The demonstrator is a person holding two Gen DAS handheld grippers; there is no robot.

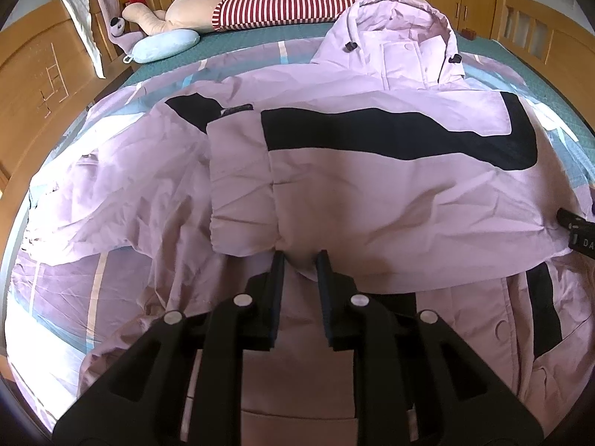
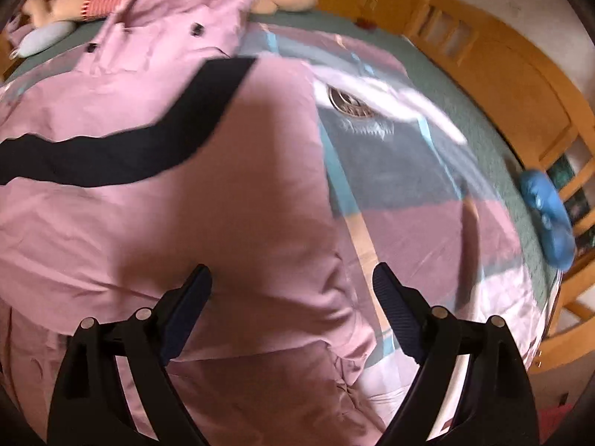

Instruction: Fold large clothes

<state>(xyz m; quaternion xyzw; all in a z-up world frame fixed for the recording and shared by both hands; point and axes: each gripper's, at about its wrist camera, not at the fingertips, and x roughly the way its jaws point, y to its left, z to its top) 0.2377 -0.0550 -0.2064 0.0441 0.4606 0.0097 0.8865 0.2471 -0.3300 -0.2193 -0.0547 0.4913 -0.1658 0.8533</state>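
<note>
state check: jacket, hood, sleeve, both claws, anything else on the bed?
pink jacket: spread on bed, partly folded
hood: flat, toward the headboard
folded sleeve: laid across the body, cuff at the left claw
left claw: nearly shut, cuff fabric between its jaws
right claw: open, empty, over the jacket's edge
plush toy: lying along the headboard
blue pillow: lying flat

Only the white letters "DA" can be read, cut off by the frame edge, on the black right gripper point(image 1: 578, 236); the jacket point(image 1: 372, 193) sleeve's small label is illegible.
</note>
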